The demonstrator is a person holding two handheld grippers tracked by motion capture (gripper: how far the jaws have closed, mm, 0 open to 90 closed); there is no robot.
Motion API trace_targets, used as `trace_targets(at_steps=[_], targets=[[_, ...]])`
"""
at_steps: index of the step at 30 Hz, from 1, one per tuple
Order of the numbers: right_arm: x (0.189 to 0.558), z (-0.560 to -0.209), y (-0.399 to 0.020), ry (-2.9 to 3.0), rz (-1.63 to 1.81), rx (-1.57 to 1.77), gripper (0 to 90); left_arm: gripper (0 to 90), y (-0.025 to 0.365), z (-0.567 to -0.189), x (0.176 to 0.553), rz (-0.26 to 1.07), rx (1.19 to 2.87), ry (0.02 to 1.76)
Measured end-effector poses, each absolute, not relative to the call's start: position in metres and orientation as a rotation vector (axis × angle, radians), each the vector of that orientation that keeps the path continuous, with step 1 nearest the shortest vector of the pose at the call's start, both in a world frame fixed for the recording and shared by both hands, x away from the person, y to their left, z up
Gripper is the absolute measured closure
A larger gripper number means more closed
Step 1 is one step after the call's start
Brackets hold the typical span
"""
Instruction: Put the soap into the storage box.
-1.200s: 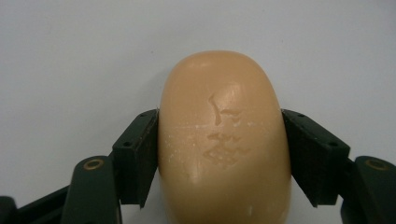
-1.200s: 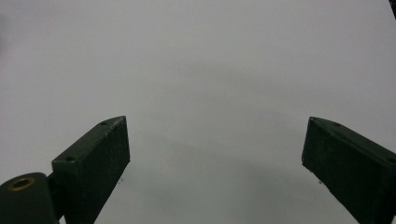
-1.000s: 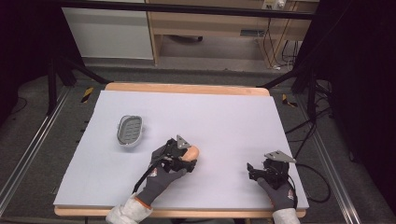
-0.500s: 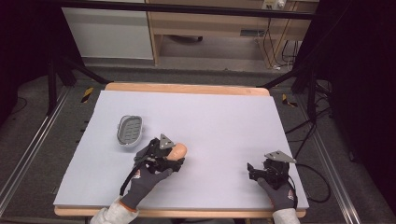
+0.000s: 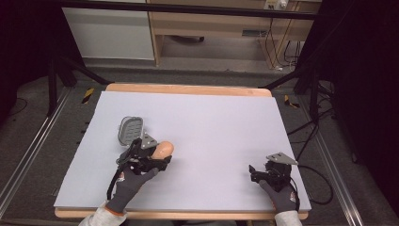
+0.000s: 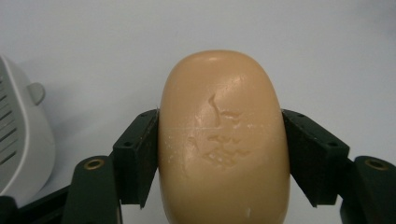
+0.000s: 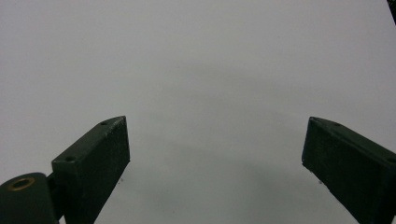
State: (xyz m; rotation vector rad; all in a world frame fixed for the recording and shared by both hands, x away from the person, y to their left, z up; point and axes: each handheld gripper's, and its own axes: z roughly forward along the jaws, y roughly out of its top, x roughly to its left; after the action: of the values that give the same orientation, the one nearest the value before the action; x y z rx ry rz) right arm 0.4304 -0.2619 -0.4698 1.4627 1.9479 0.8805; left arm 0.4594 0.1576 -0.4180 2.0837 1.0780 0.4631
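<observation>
A tan oval bar of soap [image 6: 224, 140] sits squeezed between the two black jaws of my left gripper [image 6: 219, 154]. In the high view the soap [image 5: 163, 149] is held just right of a grey slotted soap dish [image 5: 130, 129] on the left half of the table. The dish's pale edge [image 6: 21, 140] also appears at the left of the left gripper view. My left gripper [image 5: 157, 157] is shut on the soap. My right gripper [image 5: 252, 171] rests near the table's front right, and its jaws [image 7: 215, 154] stand wide apart over bare surface.
The table [image 5: 211, 117] is covered by a pale lilac-grey mat with a wooden rim. Black stand legs and cables lie on the floor around it, with a cabinet behind.
My left gripper has carried the soap leftwards and a little away from me, closer to the soap dish. The right gripper has stayed put.
</observation>
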Motion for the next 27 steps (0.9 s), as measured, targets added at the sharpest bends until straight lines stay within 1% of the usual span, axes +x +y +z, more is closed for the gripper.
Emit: trace_targets(at_steps=[27], targets=[[0.431, -0.47, -0.26, 1.952, 0.882, 1.466, 7.9, 31.2, 0.209, -0.39, 0.481, 0.535, 1.92, 1.184]])
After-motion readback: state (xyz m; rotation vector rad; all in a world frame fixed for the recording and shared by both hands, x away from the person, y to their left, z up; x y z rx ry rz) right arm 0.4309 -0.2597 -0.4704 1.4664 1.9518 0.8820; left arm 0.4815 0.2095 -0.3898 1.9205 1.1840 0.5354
